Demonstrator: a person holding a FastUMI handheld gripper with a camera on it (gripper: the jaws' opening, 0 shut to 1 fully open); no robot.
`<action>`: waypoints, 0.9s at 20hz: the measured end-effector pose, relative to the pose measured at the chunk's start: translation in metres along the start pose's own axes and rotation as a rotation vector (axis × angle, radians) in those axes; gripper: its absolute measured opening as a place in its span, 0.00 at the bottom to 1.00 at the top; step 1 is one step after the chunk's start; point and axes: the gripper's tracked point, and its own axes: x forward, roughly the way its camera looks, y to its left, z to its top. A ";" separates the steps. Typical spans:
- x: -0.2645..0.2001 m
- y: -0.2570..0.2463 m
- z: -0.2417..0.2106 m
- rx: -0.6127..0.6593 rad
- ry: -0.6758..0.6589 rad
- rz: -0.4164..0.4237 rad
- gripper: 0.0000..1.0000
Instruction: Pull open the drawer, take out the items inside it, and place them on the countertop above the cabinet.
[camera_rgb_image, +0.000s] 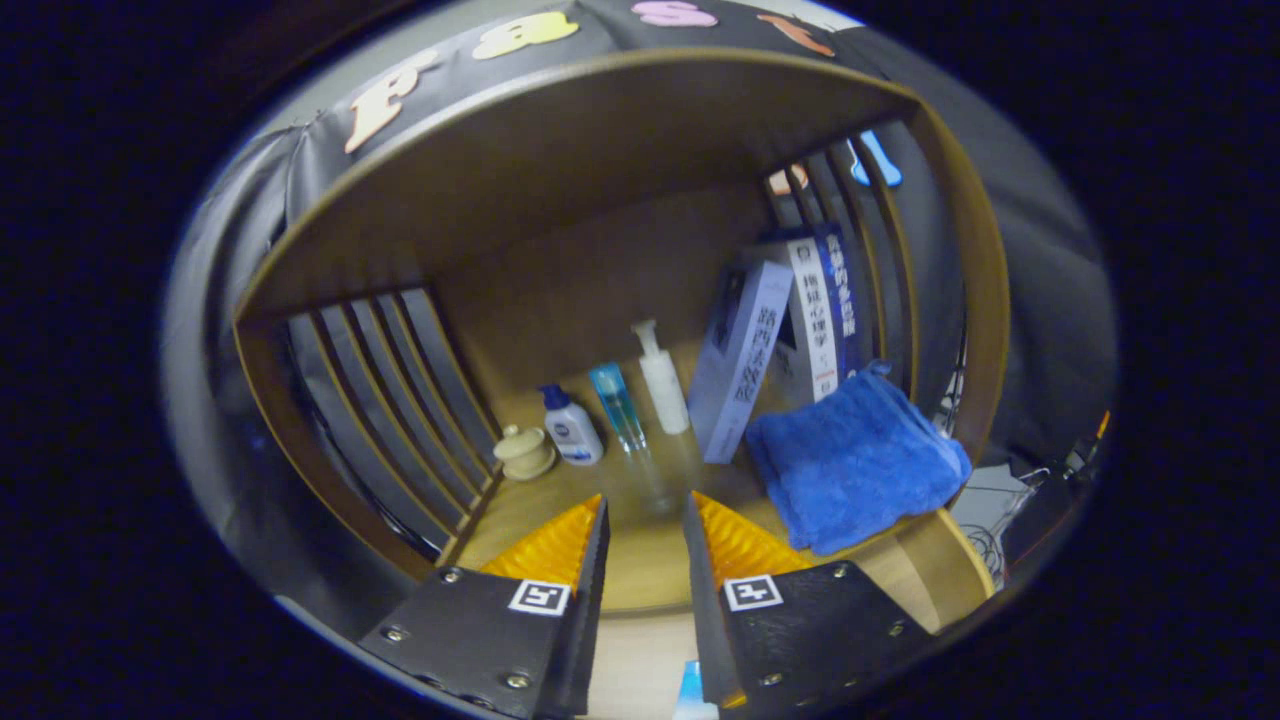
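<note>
On the countertop (640, 575) stood, left to right, a jar (525, 452), three bottles, books and a blue towel (855, 462). The gripper (645, 525) hovered ahead of them, fingers narrowly apart, empty. The drawer lay unseen below; lowering to find its handle likely came next.

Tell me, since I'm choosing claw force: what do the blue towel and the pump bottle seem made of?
Blue towel: soft terry-like cloth, matte, with a fuzzy nap and folds. Pump bottle: probably white, semi-glossy plastic, smooth with a faint sheen. The claw stands open, holding nothing, short of both.
</note>
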 end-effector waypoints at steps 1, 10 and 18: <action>0.005 0.000 -0.019 -0.004 0.065 0.010 0.42; 0.012 -0.037 -0.201 -0.131 0.590 -0.108 0.63; 0.008 -0.051 -0.240 -0.207 0.766 -0.200 0.33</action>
